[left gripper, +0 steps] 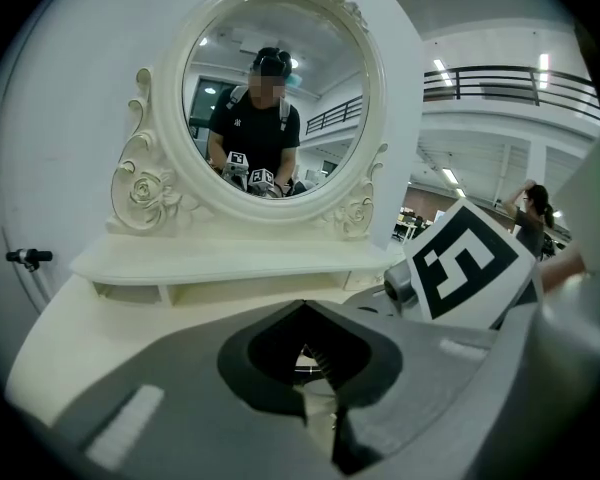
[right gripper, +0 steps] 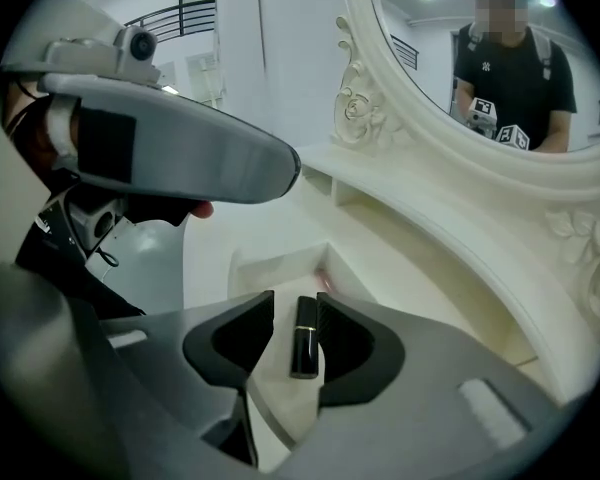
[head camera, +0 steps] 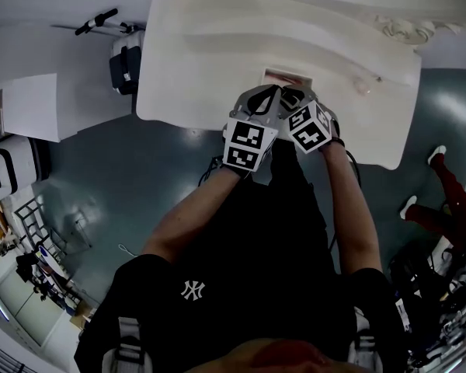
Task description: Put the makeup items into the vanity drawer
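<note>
- black lipstick tube with gold band (right gripper: pixel 304 340) lies in open cream vanity drawer (right gripper: pixel 265 266), between jaws of right gripper (right gripper: pixel 296 306), which stand apart, released
- left gripper (left gripper: pixel 302 310) clenched, tips together, just beside right gripper

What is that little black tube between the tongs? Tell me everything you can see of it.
The black tube looks like a lipstick: slim, glossy, dark, with a thin pale band near its far end. It lies lengthwise between the open right tongs, pointing toward the open drawer. A gap shows on its left; its right side sits close to the other tong, contact unclear.
</note>
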The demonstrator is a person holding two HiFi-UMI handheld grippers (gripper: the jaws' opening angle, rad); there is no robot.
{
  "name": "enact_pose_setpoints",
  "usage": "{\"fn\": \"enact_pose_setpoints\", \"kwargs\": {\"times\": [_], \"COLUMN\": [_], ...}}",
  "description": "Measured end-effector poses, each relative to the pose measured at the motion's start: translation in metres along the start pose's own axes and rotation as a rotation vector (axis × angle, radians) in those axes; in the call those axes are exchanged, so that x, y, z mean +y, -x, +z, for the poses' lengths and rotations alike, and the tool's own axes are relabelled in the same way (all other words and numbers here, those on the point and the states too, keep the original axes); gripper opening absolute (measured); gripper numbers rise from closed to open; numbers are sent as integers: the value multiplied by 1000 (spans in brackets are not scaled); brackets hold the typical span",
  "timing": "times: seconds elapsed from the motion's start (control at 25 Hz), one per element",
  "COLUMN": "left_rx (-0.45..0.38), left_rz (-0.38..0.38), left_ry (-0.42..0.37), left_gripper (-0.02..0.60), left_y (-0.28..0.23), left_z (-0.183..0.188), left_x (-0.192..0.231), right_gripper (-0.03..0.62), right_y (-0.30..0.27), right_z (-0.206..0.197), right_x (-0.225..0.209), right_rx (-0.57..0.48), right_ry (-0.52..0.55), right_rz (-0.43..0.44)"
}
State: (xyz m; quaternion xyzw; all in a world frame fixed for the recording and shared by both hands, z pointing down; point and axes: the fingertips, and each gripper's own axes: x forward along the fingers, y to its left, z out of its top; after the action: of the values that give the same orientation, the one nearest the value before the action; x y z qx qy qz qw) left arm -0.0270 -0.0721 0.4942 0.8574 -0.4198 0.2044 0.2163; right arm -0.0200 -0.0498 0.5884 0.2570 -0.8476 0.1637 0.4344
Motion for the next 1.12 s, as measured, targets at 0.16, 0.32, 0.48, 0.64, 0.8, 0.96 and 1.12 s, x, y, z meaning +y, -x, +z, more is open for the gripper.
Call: {"fn": "enact_pose_setpoints", "kwargs": {"times": [0.16, 0.32, 0.48, 0.64, 0.8, 0.96, 1.12], "left_rx": [1, 10, 11, 16, 25, 40, 65], "left_rz": [-15, -46, -91, -147, -191, -230, -242], "left_ry": [-10, -16, -28, -41, -52, -61, -63], "left_gripper": [3, 3, 3, 3, 3, 3, 3], "left_y": [-4, -11, -23, -37, -53, -71, -90], "left_z": [2, 5, 10, 16, 19, 20, 17], "left_x": [-7, -23, -47, -76, -105, -132, -149], "right_gripper": [155, 108, 74, 43, 32, 54, 69], "right_y": [9, 29, 54, 74, 90, 104, 110], "right_z": [-4, -6, -21, -36, -56, -82, -108], "right_x": [-5, -20, -43, -61, -75, -95, -116], "right_rx": [-17, -80, -131, -167, -184, -171, -155], "right_ry": [-13, -61, -136, -208, -250, -278, -303], "right_rz": [-26, -93, -174, -226, -251, -283, -299]}}
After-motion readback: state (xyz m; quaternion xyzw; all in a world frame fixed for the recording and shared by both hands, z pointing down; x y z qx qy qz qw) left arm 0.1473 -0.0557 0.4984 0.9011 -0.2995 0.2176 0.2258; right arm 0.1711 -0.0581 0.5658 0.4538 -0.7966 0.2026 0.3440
